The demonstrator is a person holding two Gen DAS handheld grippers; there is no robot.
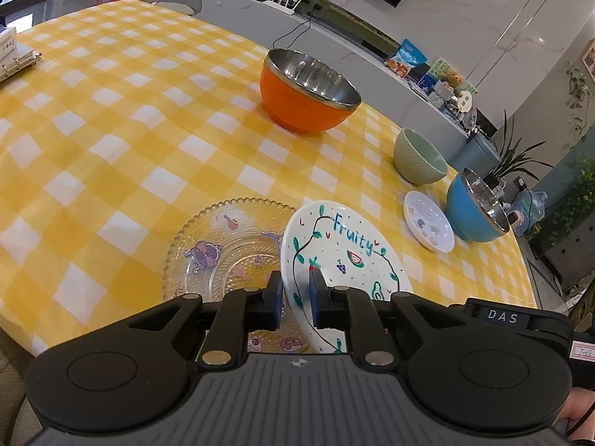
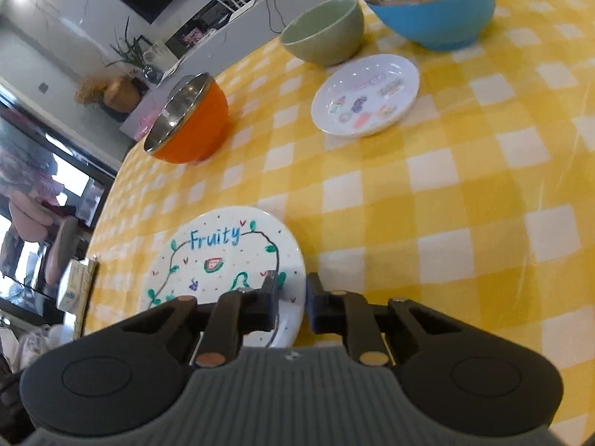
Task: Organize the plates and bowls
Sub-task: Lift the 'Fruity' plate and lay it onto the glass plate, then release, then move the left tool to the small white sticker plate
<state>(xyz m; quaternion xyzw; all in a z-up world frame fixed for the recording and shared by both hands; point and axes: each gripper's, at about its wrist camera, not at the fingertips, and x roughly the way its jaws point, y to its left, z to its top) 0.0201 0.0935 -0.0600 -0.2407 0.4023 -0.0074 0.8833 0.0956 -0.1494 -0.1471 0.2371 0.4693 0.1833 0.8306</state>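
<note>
Nearest, the left gripper (image 1: pixel 296 297) pinches the near rim of the white "Fruity" plate (image 1: pixel 346 245), tilting it above the clear glass plate (image 1: pixel 223 252). The right gripper (image 2: pixel 290 299) straddles the same plate's opposite edge, jaws narrowly apart; whether they press is unclear. Beyond, on the yellow checked tablecloth (image 1: pixel 111 130), sit a small white saucer (image 1: pixel 429 226), blue bowl (image 1: pixel 474 210), green bowl (image 1: pixel 420 161) and orange bowl (image 1: pixel 308 93).

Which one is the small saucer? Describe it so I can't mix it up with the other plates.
On the yellow checked tablecloth, look toward the blue bowl and green bowl. The small saucer lies flat just in front of them. It is the smallest plate, white with little pastel pictures, without the word "Fruity".
</note>
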